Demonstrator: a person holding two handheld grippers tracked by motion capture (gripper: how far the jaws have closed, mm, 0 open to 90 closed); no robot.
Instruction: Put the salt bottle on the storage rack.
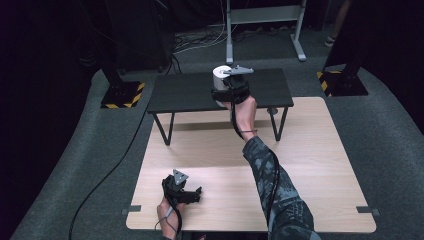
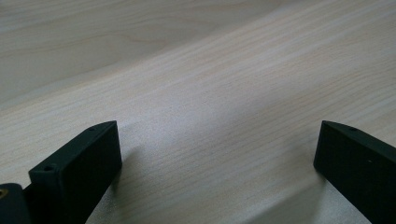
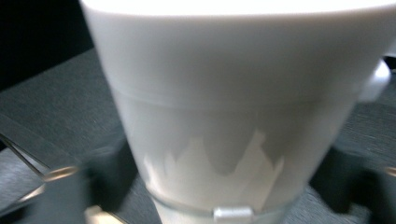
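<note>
Right gripper [image 1: 226,85], upper centre, fingers closed around white cup [image 1: 220,74] above black shelf [image 1: 185,92]. Left gripper [image 1: 189,192] wide open, empty, lower left. Risk: narrow-base grip, cup may tip.

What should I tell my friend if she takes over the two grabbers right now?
Left gripper: open, holding nothing, low over the wooden table near the person.
Right gripper: reached out to the white cup at the small black table; jaws stand on either side of it, grip unclear.
Done: the cup is reached.
Left: probably grip it firmly and move it; whether it stands on the black table or is lifted is hard to tell.
</note>
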